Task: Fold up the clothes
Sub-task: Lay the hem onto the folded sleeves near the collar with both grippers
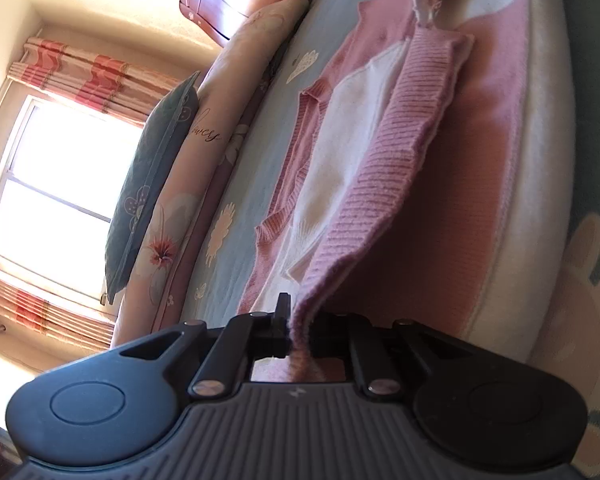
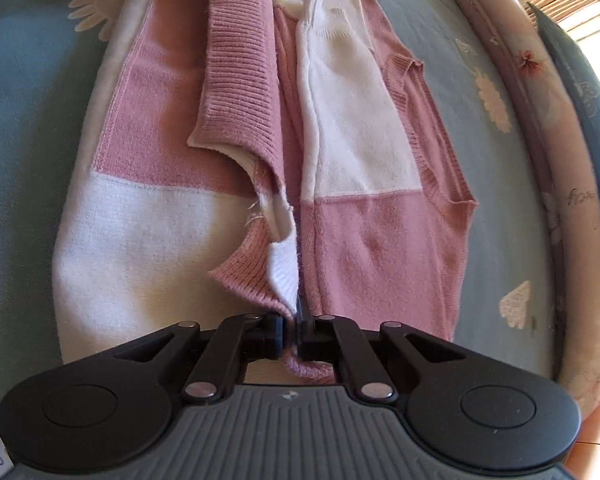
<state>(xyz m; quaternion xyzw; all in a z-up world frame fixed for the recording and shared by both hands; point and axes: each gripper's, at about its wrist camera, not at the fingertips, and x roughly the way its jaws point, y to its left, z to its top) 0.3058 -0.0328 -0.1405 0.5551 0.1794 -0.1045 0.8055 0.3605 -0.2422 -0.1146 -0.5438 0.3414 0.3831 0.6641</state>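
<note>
Both my grippers are clamped on the pink-and-white sweater [image 2: 148,152]: left gripper [image 1: 298,320] and right gripper [image 2: 294,320] pinching its ribbed hem [image 1: 384,184].

The pink-and-white sweater [image 2: 340,132] is lying flat across the middle of the bed [image 2: 28,92], taking up most of the sheet. A raised ribbed band [image 1: 384,168] is stretching between the two hand-held grippers, blocking a straight pass over the garment. Open sheet is showing on both long sides of the sweater. Along one side, two pillows [image 1: 204,184] are standing against the bed edge, walling off that way.
</note>
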